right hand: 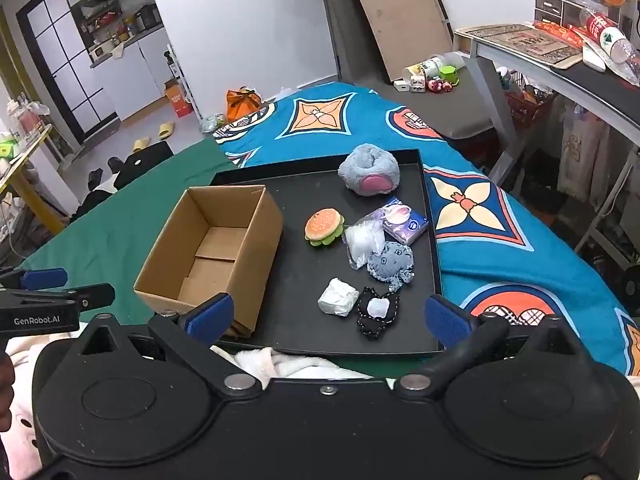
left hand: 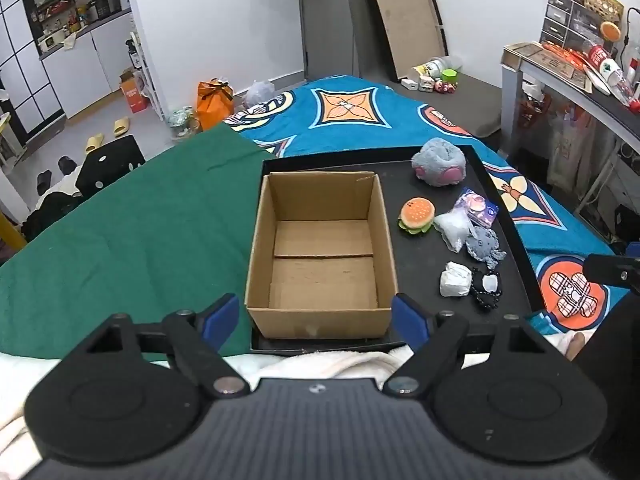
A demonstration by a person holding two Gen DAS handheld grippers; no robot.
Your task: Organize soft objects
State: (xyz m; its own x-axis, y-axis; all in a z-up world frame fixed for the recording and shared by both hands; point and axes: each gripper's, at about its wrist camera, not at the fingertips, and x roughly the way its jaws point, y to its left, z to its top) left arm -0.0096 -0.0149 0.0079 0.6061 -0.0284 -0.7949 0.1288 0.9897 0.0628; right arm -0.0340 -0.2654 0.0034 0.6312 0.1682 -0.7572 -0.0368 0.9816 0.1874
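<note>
You are at the very start of the sort, as I judge it: the cardboard box (left hand: 320, 256) holds nothing, and every soft thing lies outside it on the black tray (left hand: 424, 280).

Going left to right, your left gripper (left hand: 320, 316) hangs just short of the box's near wall, its blue fingers spread wide on either side of it and gripping nothing. The box sits on the left part of the tray, open side up.

To its right the soft things are scattered: the burger plush (right hand: 324, 227) just beside the box, a clear plastic pouch (right hand: 362, 244), a grey-blue fabric toy (right hand: 390, 266), a white wrapped lump (right hand: 338, 297), a black pouch with a pale patch (right hand: 378, 308), a tissue pack (right hand: 402, 218), and the fluffy blue plush (right hand: 370, 174) at the far edge.

Your right gripper (right hand: 326, 316) hovers over the tray's near edge, fingers wide apart and empty.

The next move likely calls for the right gripper to drop onto one piece. The white lump and black pouch are nearest, and they touch, so come down on one alone.
</note>
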